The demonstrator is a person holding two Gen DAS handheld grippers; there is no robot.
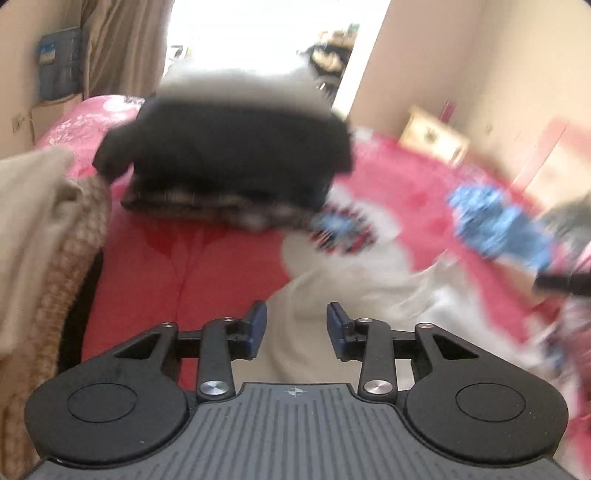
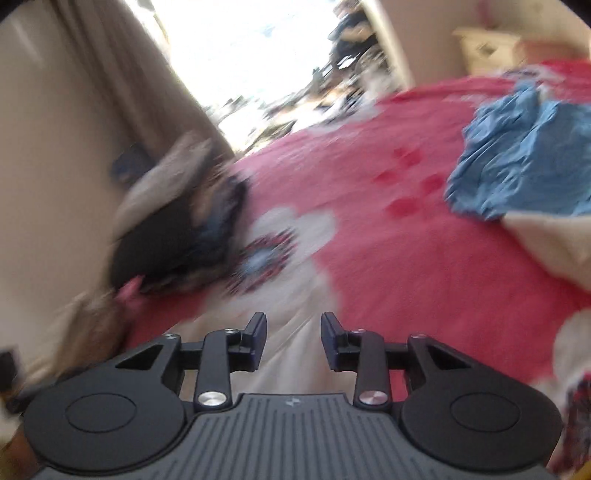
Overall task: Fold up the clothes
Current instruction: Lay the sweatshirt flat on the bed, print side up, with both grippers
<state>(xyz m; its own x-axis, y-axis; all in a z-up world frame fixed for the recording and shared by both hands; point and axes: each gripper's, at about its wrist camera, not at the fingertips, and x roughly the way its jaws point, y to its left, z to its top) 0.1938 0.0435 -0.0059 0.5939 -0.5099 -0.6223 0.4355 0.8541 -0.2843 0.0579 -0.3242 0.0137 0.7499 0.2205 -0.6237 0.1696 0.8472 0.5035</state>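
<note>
In the left wrist view a blurred stack of folded dark clothes [image 1: 229, 158] lies on the red bedspread [image 1: 147, 280], ahead of my left gripper [image 1: 296, 321]. That gripper is open over a white flower print, with nothing between its fingers. A crumpled blue garment [image 1: 502, 225] lies at the right. In the right wrist view my right gripper [image 2: 293, 328] is also open and holds nothing, above the bedspread [image 2: 388, 258]. The blue garment [image 2: 524, 155] is at the upper right, on a cream cloth [image 2: 554, 243]. The dark stack [image 2: 177, 236] is a blur to the left.
A beige knitted garment [image 1: 44, 240] hangs at the left edge of the left wrist view. A dark object [image 1: 565, 284] pokes in at the right edge. A bright window [image 1: 258, 33], curtains [image 2: 122, 92] and a pale cabinet [image 1: 432, 136] stand behind the bed.
</note>
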